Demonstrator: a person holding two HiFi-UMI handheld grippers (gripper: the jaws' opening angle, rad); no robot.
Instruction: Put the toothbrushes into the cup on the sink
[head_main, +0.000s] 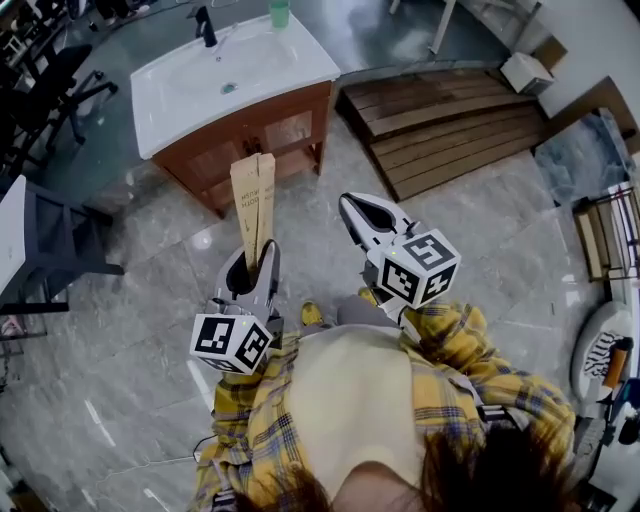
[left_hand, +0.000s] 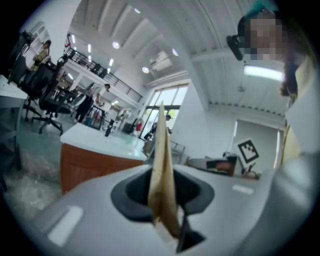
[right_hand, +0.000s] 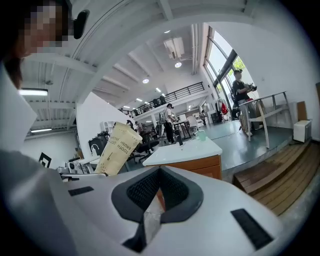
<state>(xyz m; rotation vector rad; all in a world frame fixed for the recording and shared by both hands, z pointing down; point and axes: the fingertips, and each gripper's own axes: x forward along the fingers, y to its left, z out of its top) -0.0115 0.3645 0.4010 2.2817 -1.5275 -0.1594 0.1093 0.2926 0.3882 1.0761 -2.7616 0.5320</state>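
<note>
I stand a few steps from the white sink (head_main: 170, 95) on its wooden cabinet. A green cup (head_main: 279, 12) sits at the sink's back right corner, beside a black tap (head_main: 206, 25). My left gripper (head_main: 256, 258) is shut on tall brown paper toothbrush packets (head_main: 252, 200), which stand upright out of its jaws. In the left gripper view the packets (left_hand: 161, 175) show edge-on between the jaws of the left gripper (left_hand: 162, 200). The right gripper (head_main: 348, 203) is shut, with nothing clearly in it. The right gripper view shows the packets (right_hand: 117, 149), the sink (right_hand: 185, 150) and the cup (right_hand: 201, 135) beyond the right gripper (right_hand: 157, 192).
A slatted wooden platform (head_main: 450, 115) lies on the floor right of the sink, with a white box (head_main: 528, 72) behind it. Black office chairs (head_main: 50, 80) and a dark seat (head_main: 55, 240) stand at the left. Grey tiled floor lies between me and the cabinet.
</note>
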